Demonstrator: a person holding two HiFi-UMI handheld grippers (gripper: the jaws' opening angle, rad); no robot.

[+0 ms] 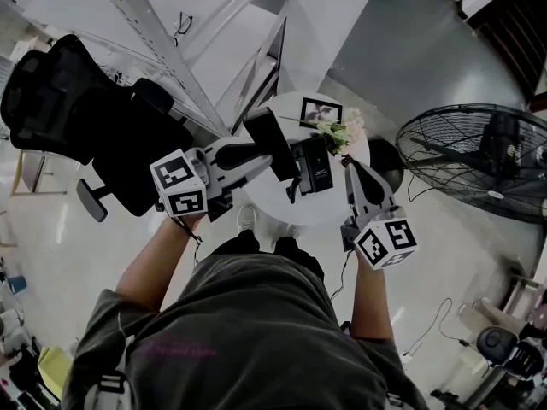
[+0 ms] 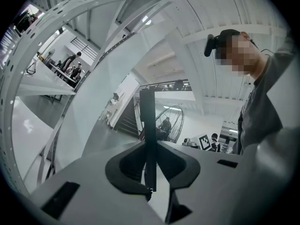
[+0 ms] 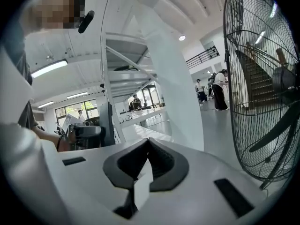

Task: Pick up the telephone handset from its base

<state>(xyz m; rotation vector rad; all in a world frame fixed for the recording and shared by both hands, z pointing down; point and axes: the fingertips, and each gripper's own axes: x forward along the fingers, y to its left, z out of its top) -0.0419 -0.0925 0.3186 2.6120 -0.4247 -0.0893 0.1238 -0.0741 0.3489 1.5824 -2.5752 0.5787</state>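
Two grippers: left gripper point(image 1: 259, 155) clamps the handset point(image 1: 271, 141), apparently clear of its base point(image 1: 314, 167); right gripper point(image 1: 349, 166) is closed, empty and parked at the table's point(image 1: 272, 209) right edge, probably unneeded.

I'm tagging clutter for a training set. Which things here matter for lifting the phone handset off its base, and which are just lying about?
Part of the job:
- handset, clamped in the left gripper
- phone base on the round table
- right gripper, shut and empty

Just lying about:
- photo frame
- flowers
- office chair
- floor fan
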